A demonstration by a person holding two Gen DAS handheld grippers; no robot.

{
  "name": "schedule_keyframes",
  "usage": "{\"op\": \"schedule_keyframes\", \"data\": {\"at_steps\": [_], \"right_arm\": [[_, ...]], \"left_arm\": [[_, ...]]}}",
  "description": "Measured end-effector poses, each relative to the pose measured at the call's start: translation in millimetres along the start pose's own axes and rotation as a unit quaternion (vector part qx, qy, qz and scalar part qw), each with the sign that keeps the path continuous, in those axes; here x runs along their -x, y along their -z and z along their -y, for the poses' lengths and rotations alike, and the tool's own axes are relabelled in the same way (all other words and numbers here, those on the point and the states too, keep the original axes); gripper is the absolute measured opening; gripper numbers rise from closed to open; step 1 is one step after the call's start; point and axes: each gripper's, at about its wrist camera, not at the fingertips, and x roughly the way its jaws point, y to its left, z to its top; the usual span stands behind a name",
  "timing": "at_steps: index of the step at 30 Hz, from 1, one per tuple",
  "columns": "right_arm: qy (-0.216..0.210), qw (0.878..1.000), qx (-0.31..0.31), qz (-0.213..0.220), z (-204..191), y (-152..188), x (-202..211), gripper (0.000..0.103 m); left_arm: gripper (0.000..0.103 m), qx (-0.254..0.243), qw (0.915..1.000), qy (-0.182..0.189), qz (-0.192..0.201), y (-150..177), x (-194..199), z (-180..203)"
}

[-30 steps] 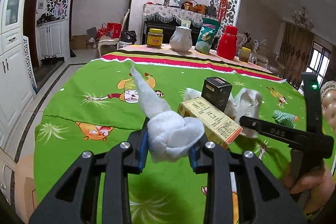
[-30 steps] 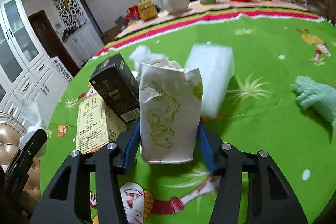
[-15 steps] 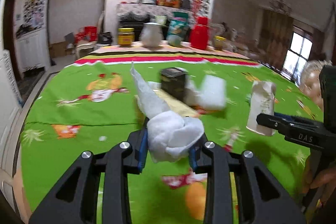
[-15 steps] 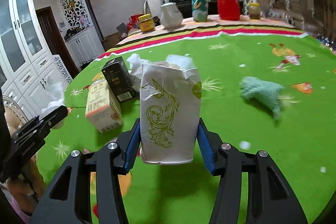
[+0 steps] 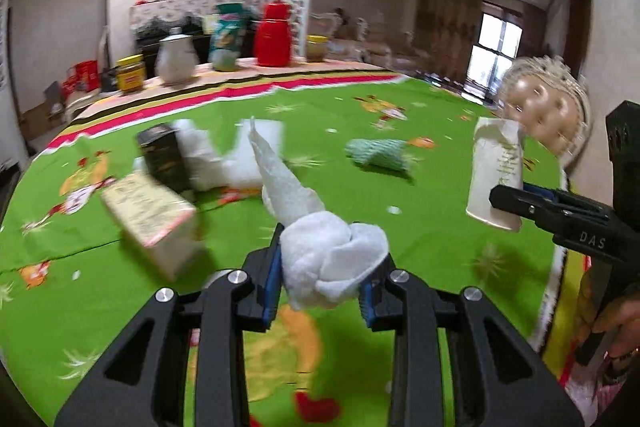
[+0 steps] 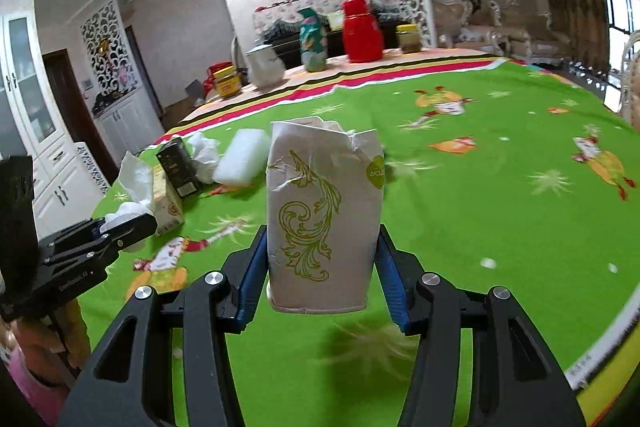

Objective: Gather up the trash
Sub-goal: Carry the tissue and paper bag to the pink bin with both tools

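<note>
Left wrist view: the left gripper (image 5: 322, 297) has its jaws clamped on a crumpled white tissue (image 5: 328, 259), one twisted end of which stands up above the wad. The tissue is held clear above the green cartoon-print table (image 5: 432, 235). At the right edge the right gripper (image 5: 516, 205) carries a white paper bag (image 5: 496, 175); its black body bears the letters "DAS", and a hand (image 5: 616, 323) holds its handle.

Right wrist view: the right gripper (image 6: 320, 291) has its jaws clamped on both sides of the same paper bag (image 6: 324, 215), upright, torn along its top edge, printed with a gold-green scroll ornament and a small round green label whose writing is too small to read. The left gripper (image 6: 120, 223) shows at the left edge with the tissue (image 6: 128, 207); its lettering is too blurred to be made out.

Remaining on the table, grouped at the left: a black box (image 6: 178, 167), a yellowish carton (image 6: 166, 199) with blurred print, more crumpled tissue (image 6: 206, 155) and a white foam block (image 6: 242, 163). A green knitted item (image 5: 376, 155) lies apart from them. Jars, a white jug and a red flask (image 6: 362, 31) stand along the far edge.
</note>
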Motion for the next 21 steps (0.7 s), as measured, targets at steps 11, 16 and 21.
{"op": "schedule_keyframes", "data": {"at_steps": [11,16,21], "right_arm": [[0.078,0.996,-0.027,0.039,65.0,23.0,64.4,0.05],[0.125,0.989,-0.051,0.065,100.0,33.5,104.1,0.05],[0.171,0.978,-0.078,0.086,136.0,42.3,140.1,0.05]], "left_arm": [[0.03,-0.078,0.9931,0.085,-0.02,-7.3,-10.4,86.6],[0.03,-0.114,0.9842,0.135,-0.01,-10.5,-17.3,139.9],[0.03,-0.14,0.9732,0.182,-0.005,-12.0,-30.1,197.5]]}}
